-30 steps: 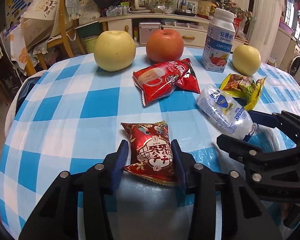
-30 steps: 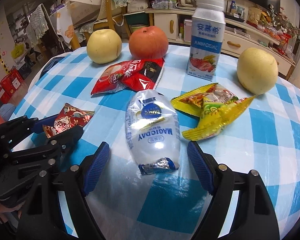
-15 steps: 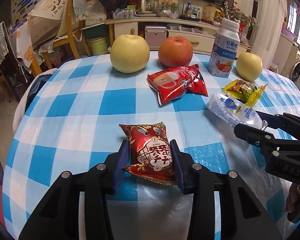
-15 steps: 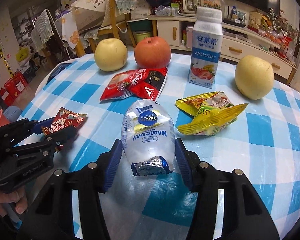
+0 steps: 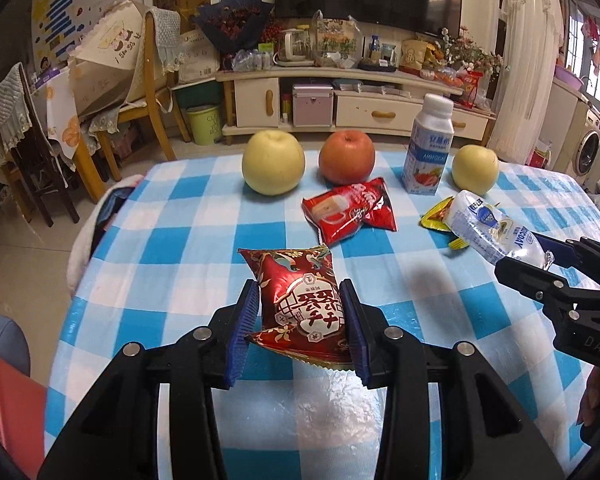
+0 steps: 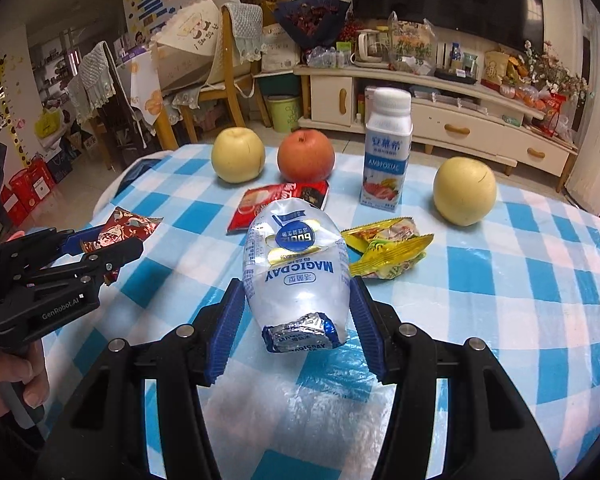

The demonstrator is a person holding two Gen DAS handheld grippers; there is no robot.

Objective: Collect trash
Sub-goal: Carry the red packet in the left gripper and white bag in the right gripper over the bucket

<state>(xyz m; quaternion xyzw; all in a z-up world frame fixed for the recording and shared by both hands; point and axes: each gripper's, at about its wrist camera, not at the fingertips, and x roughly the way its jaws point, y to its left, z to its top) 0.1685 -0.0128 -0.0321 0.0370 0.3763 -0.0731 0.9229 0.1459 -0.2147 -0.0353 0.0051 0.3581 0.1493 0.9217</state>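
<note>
Pinching a red snack packet (image 5: 300, 304) in the left gripper (image 5: 300, 332) and a clear wrapper (image 6: 296, 268) in the right gripper (image 6: 296, 328), both lifted; red (image 5: 348, 212) and yellow (image 6: 388, 252) wrappers remain on the desk (image 5: 172, 248)

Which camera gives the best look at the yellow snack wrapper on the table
The right wrist view: the yellow wrapper lies whole and unobstructed on the checked cloth. In the left wrist view only part of it shows, mostly hidden behind the clear wrapper in the right gripper.
</note>
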